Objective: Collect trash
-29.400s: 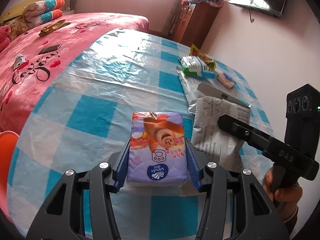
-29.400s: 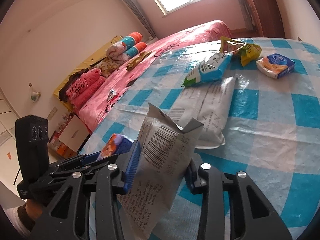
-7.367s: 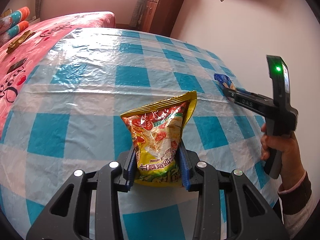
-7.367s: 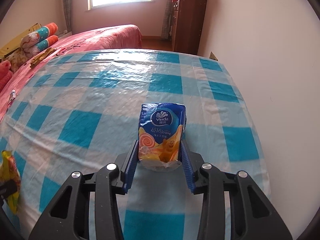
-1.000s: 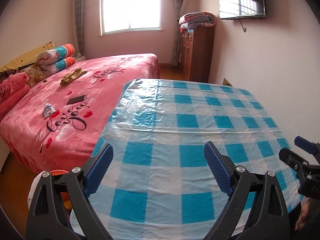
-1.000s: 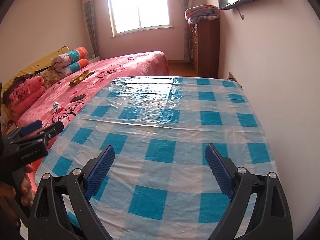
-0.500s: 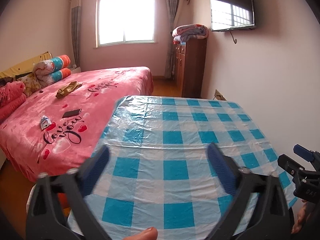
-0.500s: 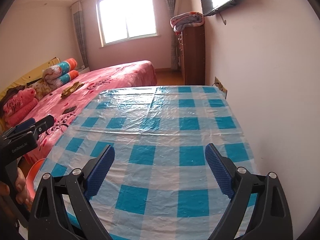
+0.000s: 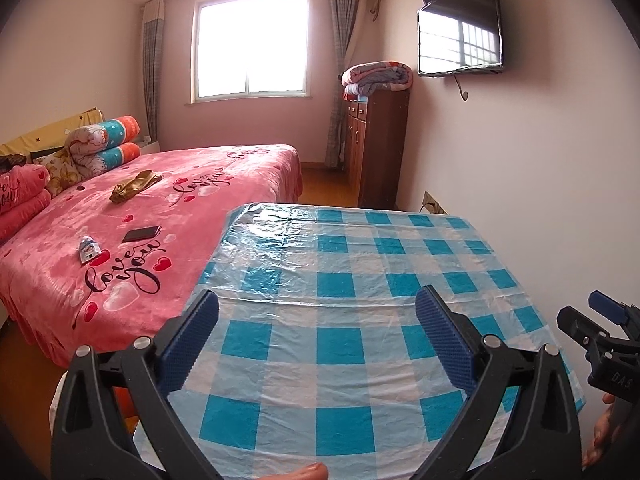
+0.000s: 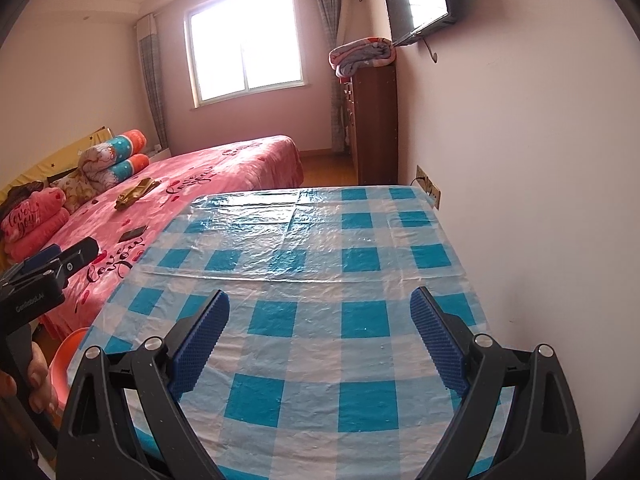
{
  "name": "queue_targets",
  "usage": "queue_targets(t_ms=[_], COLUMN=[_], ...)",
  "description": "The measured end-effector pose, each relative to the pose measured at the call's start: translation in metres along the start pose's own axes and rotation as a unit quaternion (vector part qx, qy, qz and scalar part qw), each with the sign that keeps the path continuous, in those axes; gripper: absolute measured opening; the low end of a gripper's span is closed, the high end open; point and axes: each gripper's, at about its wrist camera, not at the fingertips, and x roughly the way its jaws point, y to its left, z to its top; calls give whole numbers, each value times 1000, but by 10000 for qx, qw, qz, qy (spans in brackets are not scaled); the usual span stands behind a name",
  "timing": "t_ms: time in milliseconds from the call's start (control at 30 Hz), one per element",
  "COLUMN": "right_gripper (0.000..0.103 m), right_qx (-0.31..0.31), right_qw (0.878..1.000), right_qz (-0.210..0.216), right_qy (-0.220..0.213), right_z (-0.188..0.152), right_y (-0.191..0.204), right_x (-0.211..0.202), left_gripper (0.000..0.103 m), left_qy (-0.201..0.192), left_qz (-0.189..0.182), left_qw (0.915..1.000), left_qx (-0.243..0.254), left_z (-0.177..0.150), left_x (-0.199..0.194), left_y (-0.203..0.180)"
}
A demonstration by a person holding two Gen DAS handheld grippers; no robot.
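No trash shows on the checked tabletop [image 9: 336, 336]. The left gripper [image 9: 316, 332] holds its jaws spread wide with nothing between them; the right gripper [image 10: 320, 320] is widening its jaws, also with nothing between. At ten o'clock, a small crumpled packet [image 9: 87, 249] lies on the bed [image 9: 192, 216]: likely light, soft, best pinched across its middle.

both wrist views look down along the table [image 9: 336, 344] toward the window [image 10: 244, 40], sharing the bed [image 9: 160, 216].

Right gripper [image 10: 318, 322] fills the bottom of the frame, jaws opening with nothing between them — just the blue-checked table [image 10: 316, 264] beyond. At the left edge, the left gripper [image 10: 48, 266]; upper left, a pink bed [image 10: 224, 164].
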Motion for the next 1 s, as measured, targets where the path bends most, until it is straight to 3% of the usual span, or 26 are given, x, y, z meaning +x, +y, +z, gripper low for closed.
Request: queue_targets(t_ms=[533,1000], right_gripper=[95,95], right_qx=[-35,119], right_qw=[10000,9989], right_qz=[-33,66], right_qy=[37,450], right_z=[-1,-10], right_y=[1,-14], right_x=[5,60], left_gripper=[99,99], left_qy=[50,457], left_qz=[10,-2], left_qw=[10000,9986], left_qx=[77,268], left_z=[-3,-16], left_x=[6,61], left_y=[-8,-30])
